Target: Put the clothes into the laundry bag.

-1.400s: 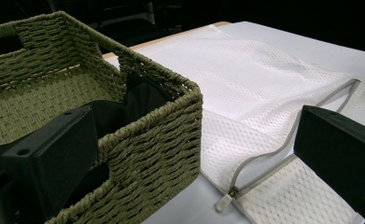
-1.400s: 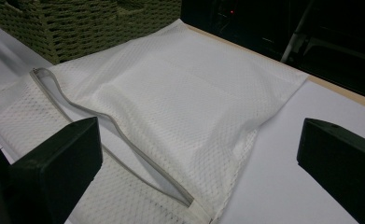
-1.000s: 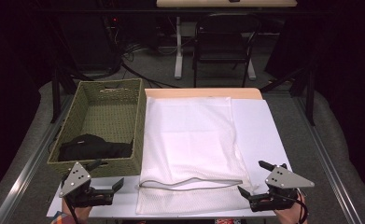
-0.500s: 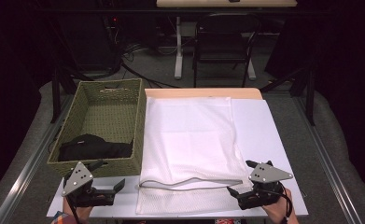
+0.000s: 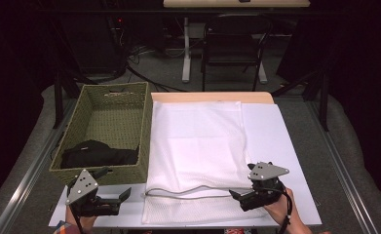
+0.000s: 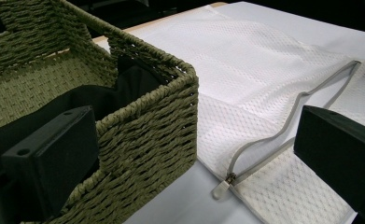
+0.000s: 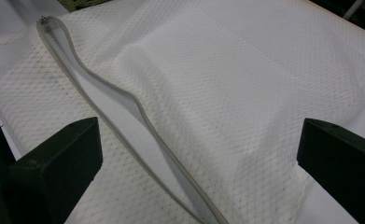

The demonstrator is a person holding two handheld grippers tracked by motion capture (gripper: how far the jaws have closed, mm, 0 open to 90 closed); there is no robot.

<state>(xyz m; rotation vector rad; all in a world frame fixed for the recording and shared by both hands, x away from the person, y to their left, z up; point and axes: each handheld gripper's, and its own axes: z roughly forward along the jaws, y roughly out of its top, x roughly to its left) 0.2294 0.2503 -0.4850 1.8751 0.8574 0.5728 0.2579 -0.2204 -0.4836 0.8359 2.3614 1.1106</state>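
A white mesh laundry bag [image 5: 198, 141] lies flat on the white table top [image 5: 285, 146]. Its grey zipper [image 5: 188, 191] runs along the near edge and gapes open. The zipper pull [image 6: 221, 187] rests at the bag's left end. My left gripper [image 5: 122, 200] is open, low in front of the woven green basket [image 5: 105, 173], pointing right toward that pull. My right gripper [image 5: 238, 199] is open over the bag's near right part, at the zipper's right end. In the right gripper view the zipper [image 7: 124, 98] passes between the jaws without touching them.
The basket [image 6: 143, 121] stands left of the bag, its side against the bag's left edge, with a black garment [image 5: 95, 153] in its near end. A chair [image 5: 234, 44] and desk legs stand beyond the table. Metal rails [image 5: 341, 165] flank the table.
My right gripper has moved left from the table's near right onto the bag's near right corner. The left gripper has barely shifted.
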